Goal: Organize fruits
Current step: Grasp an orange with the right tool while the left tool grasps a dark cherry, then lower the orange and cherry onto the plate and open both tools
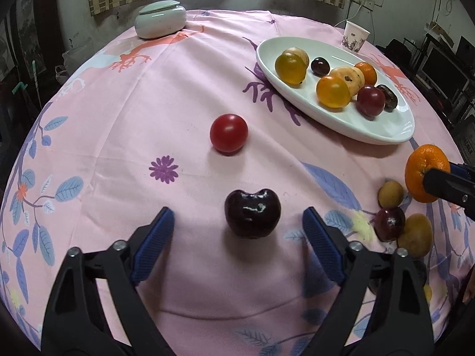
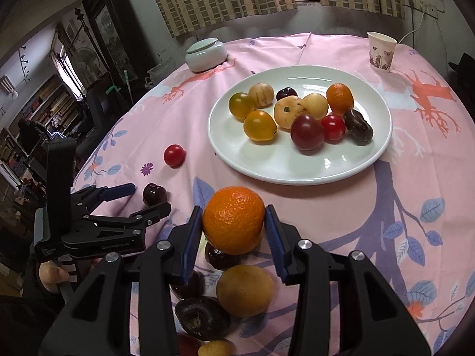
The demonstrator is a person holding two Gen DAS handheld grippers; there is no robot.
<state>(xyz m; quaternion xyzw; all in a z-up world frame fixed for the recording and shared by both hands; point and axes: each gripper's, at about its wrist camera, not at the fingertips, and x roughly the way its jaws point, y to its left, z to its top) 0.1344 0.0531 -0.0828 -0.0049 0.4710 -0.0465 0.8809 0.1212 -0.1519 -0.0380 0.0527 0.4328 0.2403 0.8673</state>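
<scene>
Right gripper (image 2: pixel 234 231), lower centre: clamped on orange (image 2: pixel 233 219); left gripper (image 1: pixel 237 225), lower centre: jaws apart, straddling dark cherry (image 1: pixel 252 216) (untouched).

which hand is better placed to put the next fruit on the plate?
Right. The right gripper is already shut on the orange, facing the plate. The left gripper only straddles the cherry, ungripped.

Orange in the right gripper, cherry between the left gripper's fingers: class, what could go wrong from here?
1. The orange is round and held only at its sides by the right gripper; it might slip onto the fruit below.
2. The left gripper is open around the glossy cherry; closing off-centre could roll it away.
3. The white plate is crowded; added fruit could roll.
</scene>
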